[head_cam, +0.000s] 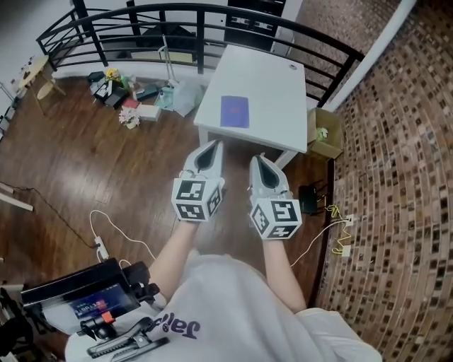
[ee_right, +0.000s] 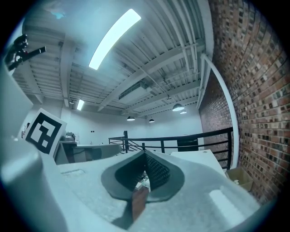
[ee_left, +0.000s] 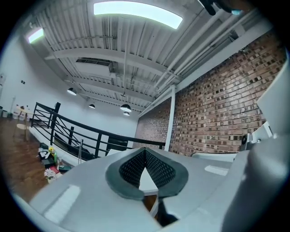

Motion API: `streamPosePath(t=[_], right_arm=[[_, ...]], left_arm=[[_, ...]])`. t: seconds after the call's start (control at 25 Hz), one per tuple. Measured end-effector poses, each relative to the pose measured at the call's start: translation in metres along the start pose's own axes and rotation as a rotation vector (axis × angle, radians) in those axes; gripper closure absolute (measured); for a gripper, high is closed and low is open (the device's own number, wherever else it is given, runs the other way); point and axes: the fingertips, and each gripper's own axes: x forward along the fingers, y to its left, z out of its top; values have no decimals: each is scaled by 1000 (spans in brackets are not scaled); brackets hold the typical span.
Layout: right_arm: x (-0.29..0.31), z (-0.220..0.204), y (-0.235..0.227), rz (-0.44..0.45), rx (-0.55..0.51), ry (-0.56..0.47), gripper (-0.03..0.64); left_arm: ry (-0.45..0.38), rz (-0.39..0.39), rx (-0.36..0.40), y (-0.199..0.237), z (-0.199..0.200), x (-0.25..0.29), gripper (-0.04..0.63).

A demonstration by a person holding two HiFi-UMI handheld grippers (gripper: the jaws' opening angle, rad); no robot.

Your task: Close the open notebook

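Note:
A purple notebook (head_cam: 235, 112) lies flat on the white table (head_cam: 272, 85) in the head view and shows as a single purple rectangle. Both grippers hang in the air over the wooden floor, short of the table's near edge and apart from the notebook. My left gripper (head_cam: 212, 146) points at the table with its jaw tips together and nothing between them (ee_left: 145, 150). My right gripper (head_cam: 259, 160) is beside it, jaws also meeting at the tip and empty (ee_right: 145, 154). The notebook does not show in either gripper view.
A black railing (head_cam: 177, 14) curves behind the table. Clutter (head_cam: 131, 95) lies on the floor at the left, and a cardboard box (head_cam: 324, 133) stands at the table's right. Cables and a black adapter (head_cam: 309, 199) lie near the brick wall (head_cam: 403, 177). Black equipment (head_cam: 78, 297) sits at bottom left.

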Motion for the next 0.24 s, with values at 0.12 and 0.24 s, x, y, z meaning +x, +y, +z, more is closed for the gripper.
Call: streamPosePath(t=[0.12,0.24], right_arm=[[0,1,3,3,-8,-2,626],[0,3,6,5,-9,-4,626]], left_arm=[[-9,8,1,5,2,-5,580],[-14,18,2,10,4,-9,580]])
